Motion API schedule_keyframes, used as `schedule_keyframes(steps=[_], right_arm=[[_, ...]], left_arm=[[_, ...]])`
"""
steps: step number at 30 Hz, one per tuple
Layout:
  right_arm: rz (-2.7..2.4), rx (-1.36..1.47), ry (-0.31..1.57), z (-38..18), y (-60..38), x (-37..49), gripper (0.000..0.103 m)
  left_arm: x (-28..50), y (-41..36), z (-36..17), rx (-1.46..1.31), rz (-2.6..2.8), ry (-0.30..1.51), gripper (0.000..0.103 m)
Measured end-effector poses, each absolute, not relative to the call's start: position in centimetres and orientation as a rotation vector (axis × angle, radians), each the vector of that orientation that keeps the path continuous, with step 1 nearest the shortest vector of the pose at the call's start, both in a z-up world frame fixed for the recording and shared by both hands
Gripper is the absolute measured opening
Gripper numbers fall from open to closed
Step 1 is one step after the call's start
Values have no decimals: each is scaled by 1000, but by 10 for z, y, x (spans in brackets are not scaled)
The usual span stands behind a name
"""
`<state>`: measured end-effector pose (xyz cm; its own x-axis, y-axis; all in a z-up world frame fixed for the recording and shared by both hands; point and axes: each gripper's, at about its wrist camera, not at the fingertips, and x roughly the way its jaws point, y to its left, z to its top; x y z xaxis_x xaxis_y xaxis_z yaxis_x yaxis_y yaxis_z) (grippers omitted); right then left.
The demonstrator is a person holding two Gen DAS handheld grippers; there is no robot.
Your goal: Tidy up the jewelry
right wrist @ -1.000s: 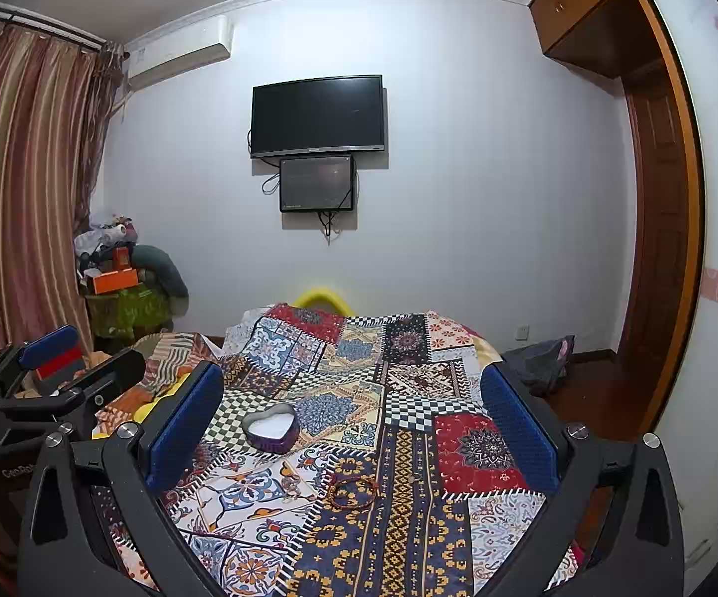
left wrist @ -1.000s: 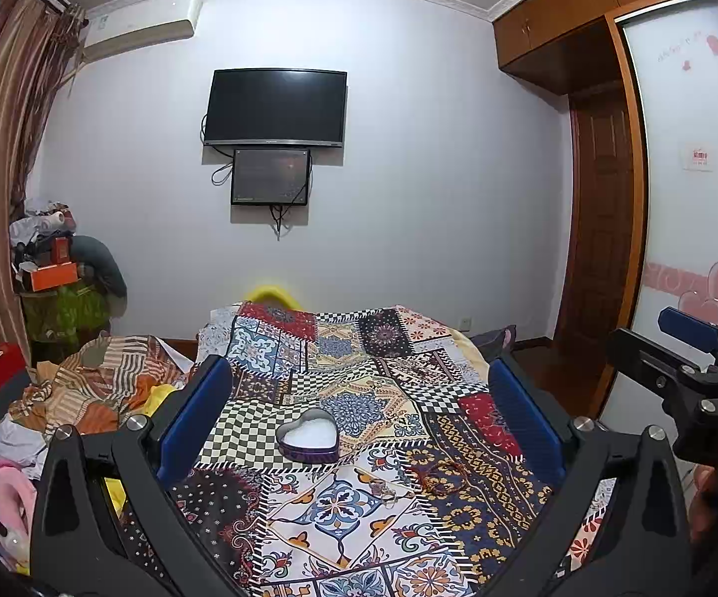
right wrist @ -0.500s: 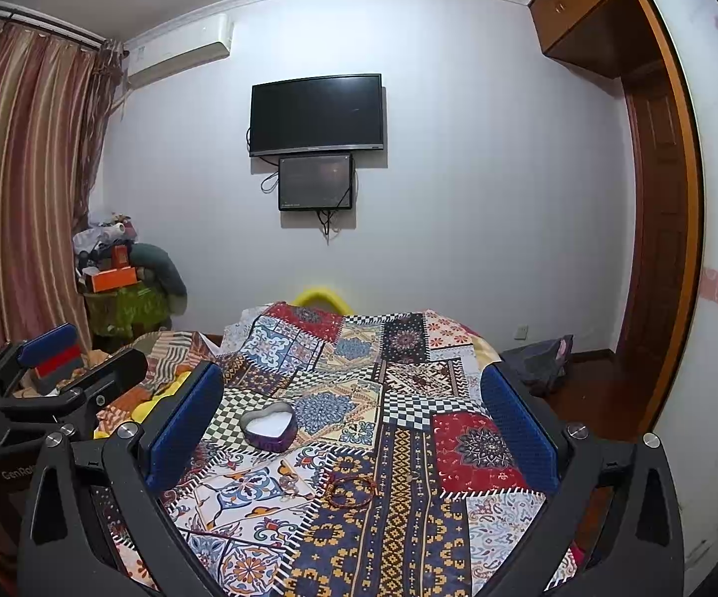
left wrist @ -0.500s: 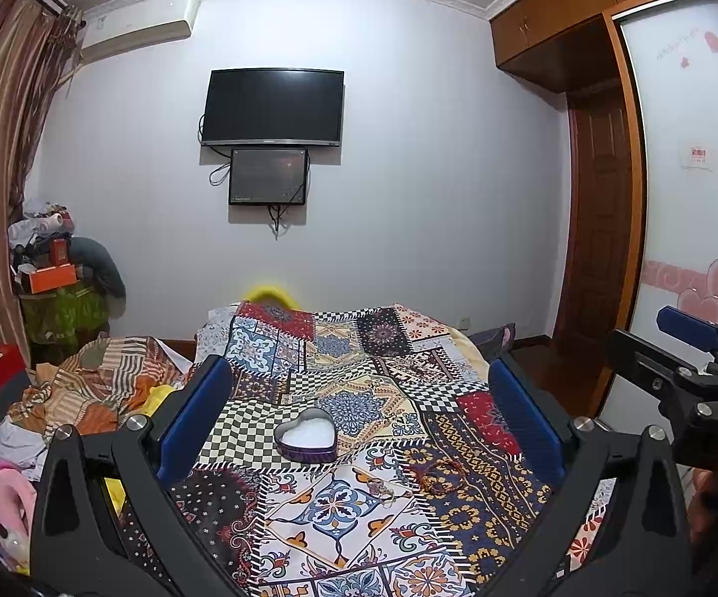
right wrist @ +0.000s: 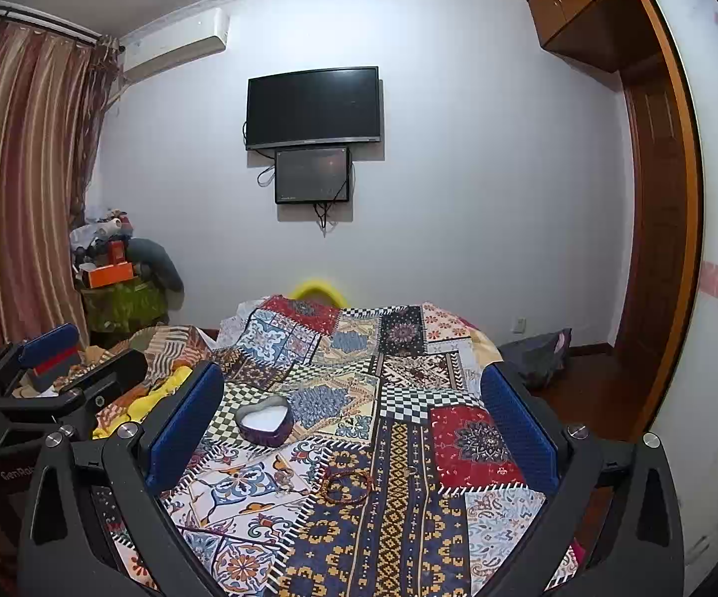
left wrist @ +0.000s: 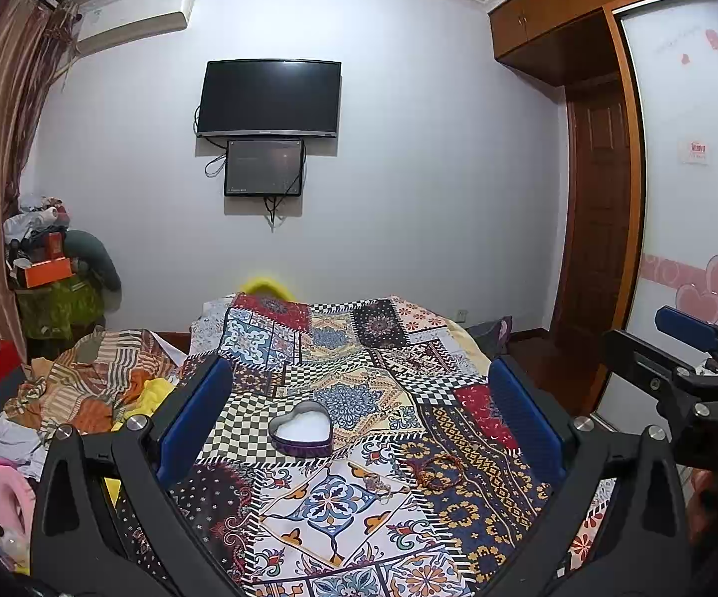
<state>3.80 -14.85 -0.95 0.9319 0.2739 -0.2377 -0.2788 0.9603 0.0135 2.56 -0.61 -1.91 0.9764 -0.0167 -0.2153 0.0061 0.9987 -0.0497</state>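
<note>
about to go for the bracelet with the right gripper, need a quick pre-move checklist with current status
1. Right gripper jaws wide open, nothing held: ok.
2. Left gripper jaws open, nothing held: ok.
3. Beaded bracelet lies flat on the patchwork cloth, unobstructed: ok.
4. Heart-shaped box open, white inside showing: ok.
5. Bracelet apart from the box: ok.
6. Smaller jewelry pieces on the busy pattern: cannot tell.

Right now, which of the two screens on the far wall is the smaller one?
The lower screen, mounted directly beneath the wide black TV. It is narrower and squarer, with cables hanging from its bottom edge.
</note>
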Motion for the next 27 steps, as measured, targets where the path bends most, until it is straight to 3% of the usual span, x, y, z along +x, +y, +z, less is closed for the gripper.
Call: schedule_keyframes(steps=[11, 24, 27], right_arm=[[225, -34, 371, -48, -158, 75, 103], [210, -65, 667, -131, -169, 135, 102], [228, -51, 702, -140, -173, 147, 102]], left_arm=[[68, 1, -55, -64, 5, 338, 103], [143, 17, -156, -112, 2, 682, 103], [154, 19, -174, -144, -23, 740, 92]])
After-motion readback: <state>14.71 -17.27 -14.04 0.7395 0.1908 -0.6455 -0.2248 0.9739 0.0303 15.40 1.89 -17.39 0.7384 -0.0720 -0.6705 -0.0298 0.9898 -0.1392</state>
